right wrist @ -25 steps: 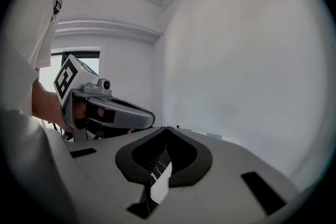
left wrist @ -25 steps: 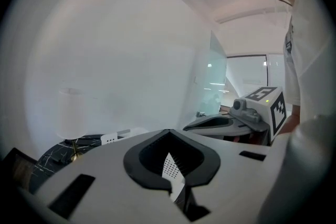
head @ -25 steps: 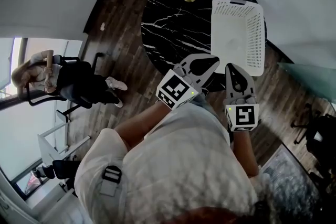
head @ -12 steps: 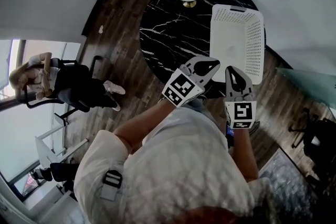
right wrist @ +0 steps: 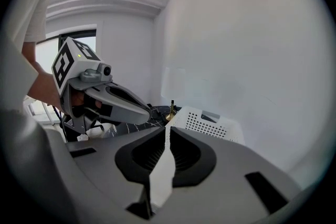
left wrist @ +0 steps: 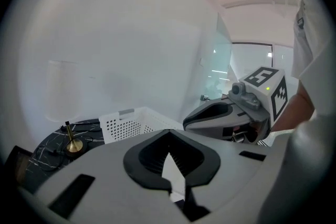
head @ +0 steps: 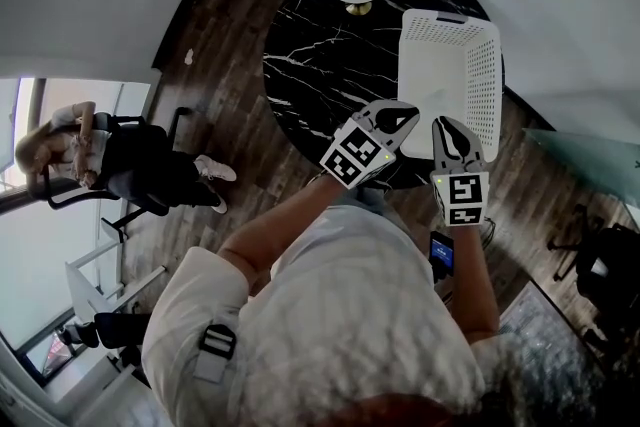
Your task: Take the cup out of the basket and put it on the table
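**A:** Head view puts both tools over the near edge of the round marble table [head: 320,65], just short of the white perforated basket [head: 485,65] standing by its right edge. Where's the cup [head: 437,93]?

**B:** Probably that faint pale shape on the basket floor, white on white. I can't be sure. Nothing is out on the table.

**A:** And the jaws?

**B:** The left gripper [head: 405,113] and right gripper [head: 445,123] each have their tips pressed together with nothing between them.

**A:** So what could go wrong?

**B:** Reaching in closed would likely knock the cup over, so one must open first. The basket looks light and sits close to the edge, and snagging its wall could drag it or tip it off.
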{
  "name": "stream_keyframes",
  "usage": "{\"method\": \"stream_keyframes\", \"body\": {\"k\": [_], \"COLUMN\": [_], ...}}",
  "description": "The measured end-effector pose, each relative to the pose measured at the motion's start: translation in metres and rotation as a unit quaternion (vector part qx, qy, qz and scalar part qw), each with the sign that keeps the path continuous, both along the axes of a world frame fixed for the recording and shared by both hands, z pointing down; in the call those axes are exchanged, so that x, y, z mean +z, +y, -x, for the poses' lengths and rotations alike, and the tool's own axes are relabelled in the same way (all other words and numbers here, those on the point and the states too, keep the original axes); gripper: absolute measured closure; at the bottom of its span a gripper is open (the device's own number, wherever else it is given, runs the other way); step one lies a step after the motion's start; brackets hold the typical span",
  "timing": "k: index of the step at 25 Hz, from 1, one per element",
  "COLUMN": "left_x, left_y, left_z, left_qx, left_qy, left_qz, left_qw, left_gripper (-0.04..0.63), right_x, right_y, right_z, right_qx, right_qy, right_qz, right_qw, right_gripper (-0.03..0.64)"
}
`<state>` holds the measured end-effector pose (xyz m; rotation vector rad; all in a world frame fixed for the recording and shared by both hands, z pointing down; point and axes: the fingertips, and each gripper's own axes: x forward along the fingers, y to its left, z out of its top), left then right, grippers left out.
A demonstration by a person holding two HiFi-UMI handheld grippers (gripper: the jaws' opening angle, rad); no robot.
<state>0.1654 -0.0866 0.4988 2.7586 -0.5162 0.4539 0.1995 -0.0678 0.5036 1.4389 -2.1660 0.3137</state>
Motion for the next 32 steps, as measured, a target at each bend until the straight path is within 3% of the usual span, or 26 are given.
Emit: {"method": "stream_keyframes", "body": {"k": [6, 11, 24, 32], "left_x": [0.023, 0.035, 0.056, 0.071], "left_y": [-0.011, -0.015, -0.033, -0.038], "left_z": [-0.006, -0.007, -0.026, -0.028], "left_qx": [0.004, 0.005, 0.018, 0.037], "left_qy": [-0.024, -0.028, -0.080, -0.107], "left_qz": [-0.002, 0.022, -0.009, -0.003], "left_qw": [0.9997, 0.9994, 0.9966, 0.9936], "left_gripper": [0.589, 0.589, 0.589, 0.589], "right_x": [0.021, 0.042, 0.083, 0.114], "right_y": [-0.010, -0.017, -0.033, -0.038], "right_z": [-0.001, -0.008, -0.022, -0.032], "right_qx": [-0.017, -0.029, -0.047, -0.051], "right_qy": [0.013, 0.029, 0.065, 0.077], "right_qz": [0.031, 0.051, 0.126, 0.170], "right_qw": [0.999, 0.998, 0.989, 0.981], "right_gripper": [0.601, 0.572, 0.558, 0.558]}}
